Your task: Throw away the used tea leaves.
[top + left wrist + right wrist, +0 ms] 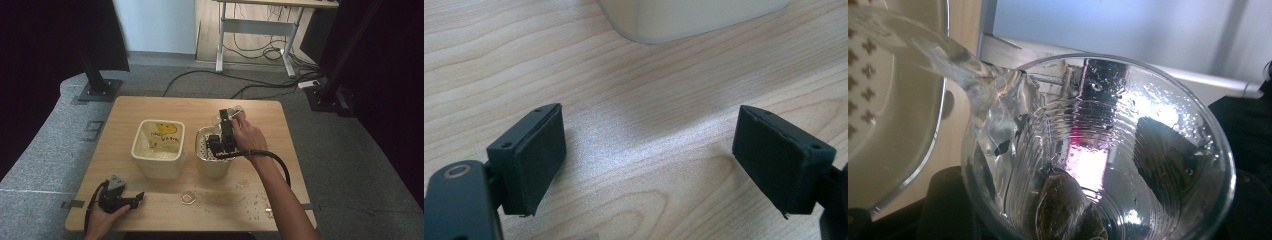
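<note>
Pouring step. The right gripper [228,118] is clamping a clear cup [1098,150] and tipping it over the round strainer [214,150], which is sitting in a bowl near the middle of the table [150,107]. In the right gripper view the dark pads are pressing on the cup wall from both sides, and water [963,70] is running from the rim toward the perforated strainer [878,100]. A tea bag [1058,205] is lying in the bottom of the cup (its string cannot be made out). The left gripper [137,197] is resting at the near left corner of the table, jaws standing well apart on nothing, with the square tub [689,15] just ahead of it.

Risks from here, as judged:
- The thin cup is flexing under the grip; a tighter squeeze could buckle it and splash.
- A steeper tilt could send the stream past the strainer rim onto the wood, where droplets [250,197] and a small ring [188,198] are already lying.
- The tea bag could slide out with the last of the water.
</note>
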{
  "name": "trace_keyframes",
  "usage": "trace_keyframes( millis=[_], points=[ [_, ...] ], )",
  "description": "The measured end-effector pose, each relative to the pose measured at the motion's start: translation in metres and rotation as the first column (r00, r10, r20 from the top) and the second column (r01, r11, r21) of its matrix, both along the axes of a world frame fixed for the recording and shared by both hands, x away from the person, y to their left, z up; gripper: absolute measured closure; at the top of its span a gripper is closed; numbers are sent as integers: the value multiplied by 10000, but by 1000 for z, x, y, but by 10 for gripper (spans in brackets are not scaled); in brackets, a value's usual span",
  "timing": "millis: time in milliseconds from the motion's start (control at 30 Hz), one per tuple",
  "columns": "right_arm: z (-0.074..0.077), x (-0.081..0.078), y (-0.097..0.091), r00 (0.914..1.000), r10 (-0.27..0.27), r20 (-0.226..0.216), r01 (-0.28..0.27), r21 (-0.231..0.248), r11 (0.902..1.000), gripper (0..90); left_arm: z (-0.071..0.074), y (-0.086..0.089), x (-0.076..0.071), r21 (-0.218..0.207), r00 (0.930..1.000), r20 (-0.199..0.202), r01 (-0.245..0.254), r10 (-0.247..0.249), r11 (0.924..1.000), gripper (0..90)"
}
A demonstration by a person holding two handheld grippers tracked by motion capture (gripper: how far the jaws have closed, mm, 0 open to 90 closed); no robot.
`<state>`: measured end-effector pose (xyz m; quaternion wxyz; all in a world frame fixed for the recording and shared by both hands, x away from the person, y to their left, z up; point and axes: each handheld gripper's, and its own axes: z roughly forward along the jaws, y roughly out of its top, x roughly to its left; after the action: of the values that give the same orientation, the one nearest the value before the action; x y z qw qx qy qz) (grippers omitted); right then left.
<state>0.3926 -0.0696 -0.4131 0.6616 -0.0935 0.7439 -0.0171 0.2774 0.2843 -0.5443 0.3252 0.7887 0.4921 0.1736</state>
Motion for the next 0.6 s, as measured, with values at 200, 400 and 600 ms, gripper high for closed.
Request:
trace_keyframes(
  millis=[200, 400, 600],
  points=[
    [-3, -2, 2, 9945, 491, 929, -280, -2163, 9759, 365, 0, -1, 0, 39, 10000, 11, -12, 12, 10000, 134],
    [-12, -4, 7, 9827, 1131, 1469, -371, -4421, 8962, 367, 0, 0, 0, 24, 10000, 5, 8, -8, 10000, 135],
    [-17, -5, 13, 9712, 1600, 1763, -301, -5757, 8171, 369, 0, 0, 1, 52, 10000, -4, 37, -37, 10000, 135]
  ],
)
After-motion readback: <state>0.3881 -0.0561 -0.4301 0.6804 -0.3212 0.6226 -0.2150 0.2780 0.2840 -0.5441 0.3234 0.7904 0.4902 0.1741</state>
